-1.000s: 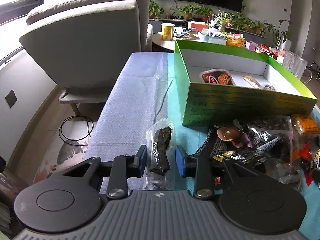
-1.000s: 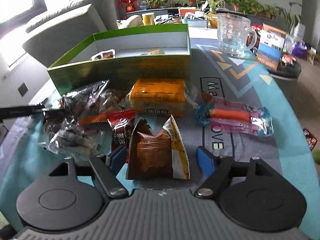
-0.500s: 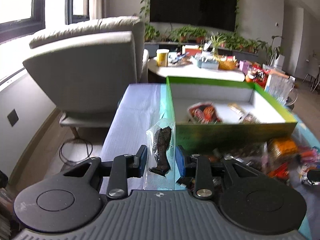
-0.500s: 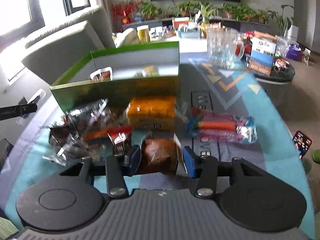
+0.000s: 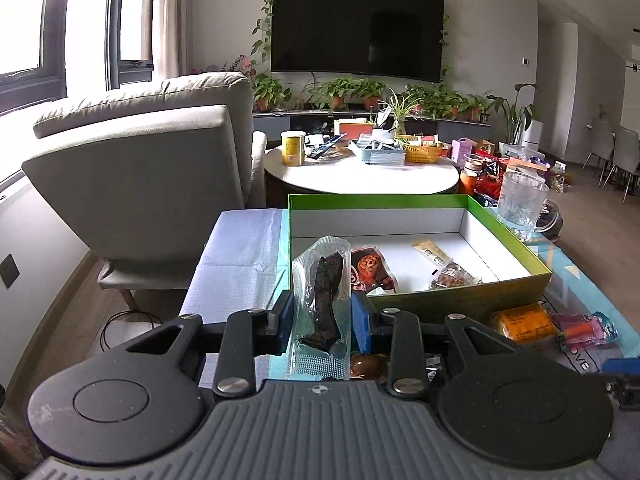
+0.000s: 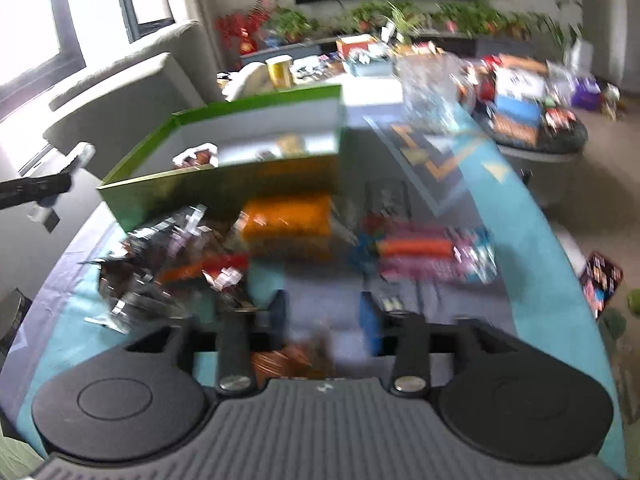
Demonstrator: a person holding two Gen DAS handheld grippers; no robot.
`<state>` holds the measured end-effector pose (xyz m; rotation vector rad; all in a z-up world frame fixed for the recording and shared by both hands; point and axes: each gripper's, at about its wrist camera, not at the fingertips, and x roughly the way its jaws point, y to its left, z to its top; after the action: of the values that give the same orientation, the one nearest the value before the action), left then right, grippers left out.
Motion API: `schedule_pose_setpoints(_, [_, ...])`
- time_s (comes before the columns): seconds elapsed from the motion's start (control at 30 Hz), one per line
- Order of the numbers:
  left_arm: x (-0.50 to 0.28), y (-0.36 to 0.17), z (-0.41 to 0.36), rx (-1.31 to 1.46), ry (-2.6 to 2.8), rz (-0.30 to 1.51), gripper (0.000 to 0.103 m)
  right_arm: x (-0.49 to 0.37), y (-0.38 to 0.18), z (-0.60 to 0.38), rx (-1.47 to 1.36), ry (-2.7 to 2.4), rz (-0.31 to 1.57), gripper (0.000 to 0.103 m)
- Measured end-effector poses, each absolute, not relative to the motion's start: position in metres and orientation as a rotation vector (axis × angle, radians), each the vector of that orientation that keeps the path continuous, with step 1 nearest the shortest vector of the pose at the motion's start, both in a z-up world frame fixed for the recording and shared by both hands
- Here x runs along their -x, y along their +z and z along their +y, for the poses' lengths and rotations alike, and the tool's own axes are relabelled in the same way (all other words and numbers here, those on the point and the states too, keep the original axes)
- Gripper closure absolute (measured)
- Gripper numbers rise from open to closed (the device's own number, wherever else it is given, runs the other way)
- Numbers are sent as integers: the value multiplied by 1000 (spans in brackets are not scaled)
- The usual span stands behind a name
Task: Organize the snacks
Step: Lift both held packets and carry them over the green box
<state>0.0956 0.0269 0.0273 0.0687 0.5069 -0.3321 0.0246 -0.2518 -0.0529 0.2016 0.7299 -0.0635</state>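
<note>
Left gripper (image 5: 321, 314) pinches a clear packet of dark dried snack (image 5: 322, 300) upright, lifted for the green box (image 5: 456, 298) just ahead. Right gripper (image 6: 324, 316), jaws lately widening, blurred; grip unclear.

We are seeing the whole right wrist view smeared by motion blur. The right tongs (image 6: 323, 314) are showing only hazy blue pads, and a brown packet (image 6: 298, 360) at six o'clock below them is too blurred for us to tell whether it is touching them. The snack pile (image 6: 168, 264) at nine o'clock is melting into streaks. In the left wrist view, the clear packet (image 5: 321, 312) in the left tongs (image 5: 321, 316) is hiding part of the green box (image 5: 460, 300), and the right edge is cutting off a blue pad (image 5: 622, 365) at three o'clock.
</note>
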Motion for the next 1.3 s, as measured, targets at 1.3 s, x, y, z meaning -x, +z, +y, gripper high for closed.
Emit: schedule_pose_setpoints(1.3, [-102, 30, 16, -47, -363, 527, 74, -24, -65, -217, 61, 249, 750, 12])
